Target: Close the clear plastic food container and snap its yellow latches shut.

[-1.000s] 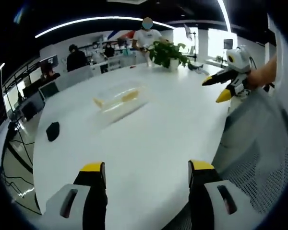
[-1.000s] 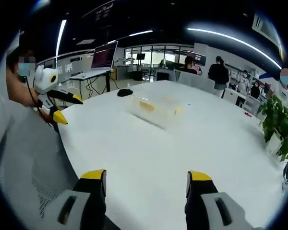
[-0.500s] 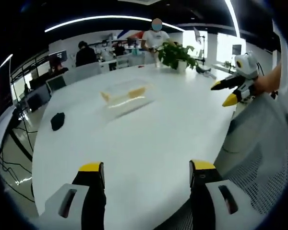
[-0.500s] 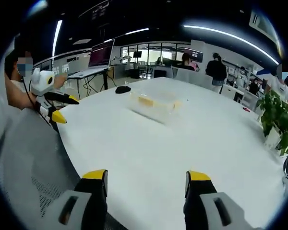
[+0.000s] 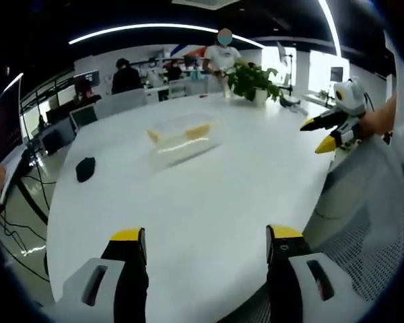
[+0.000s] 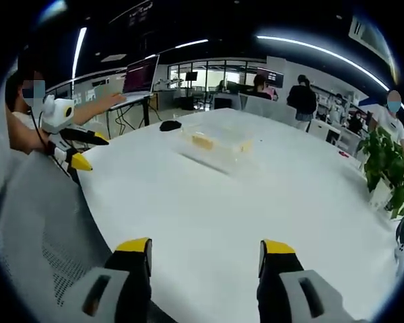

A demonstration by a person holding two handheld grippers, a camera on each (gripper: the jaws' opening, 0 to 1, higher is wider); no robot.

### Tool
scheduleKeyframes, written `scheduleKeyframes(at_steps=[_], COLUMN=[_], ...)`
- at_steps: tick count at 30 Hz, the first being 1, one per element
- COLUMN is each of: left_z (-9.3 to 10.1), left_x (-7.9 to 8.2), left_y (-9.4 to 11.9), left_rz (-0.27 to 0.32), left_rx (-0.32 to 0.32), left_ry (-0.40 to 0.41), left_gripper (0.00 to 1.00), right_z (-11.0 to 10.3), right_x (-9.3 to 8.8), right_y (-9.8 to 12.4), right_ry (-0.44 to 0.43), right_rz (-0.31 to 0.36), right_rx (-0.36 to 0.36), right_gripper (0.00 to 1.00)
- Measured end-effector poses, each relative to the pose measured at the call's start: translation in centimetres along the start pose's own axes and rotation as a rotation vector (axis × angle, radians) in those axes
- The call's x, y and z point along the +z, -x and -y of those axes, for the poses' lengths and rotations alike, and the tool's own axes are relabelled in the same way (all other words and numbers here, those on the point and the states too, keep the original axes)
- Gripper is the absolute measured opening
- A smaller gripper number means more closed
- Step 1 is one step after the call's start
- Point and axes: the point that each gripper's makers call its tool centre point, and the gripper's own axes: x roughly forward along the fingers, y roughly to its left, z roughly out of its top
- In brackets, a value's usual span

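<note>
We hold both grippers low at the near edge of the white table (image 5: 209, 202), jaws apart & holding nothing: left gripper (image 5: 205, 245), right gripper (image 6: 205, 252). The clear container (image 5: 183, 134) w/ yellow latches (image 5: 153, 136) lies well apart from both, far across the tabletop, roughly straight ahead in each view (image 6: 217, 142), not touched. Past it sit a black object (image 5: 85, 169) at far left & a potted plant (image 5: 252, 79) at the far edge.

White table (image 5: 209, 195), clear container (image 5: 182, 136), maybe mouse (image 5: 85, 168), plant (image 5: 250, 79)
</note>
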Motion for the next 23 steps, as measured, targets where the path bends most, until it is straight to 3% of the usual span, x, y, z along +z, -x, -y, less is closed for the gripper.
scheduleKeyframes(at_steps=[23], left_z=[-0.23], left_x=[0.20], left_y=[0.15], left_rz=[0.008], left_rx=[0.016], left_ry=[-0.010], left_gripper=[0.70], right_z=[-0.68], right_x=[-0.01], right_y=[-0.20], right_ry=[0.020], right_rz=[-0.005], right_rx=[0.029], right_gripper=[0.63])
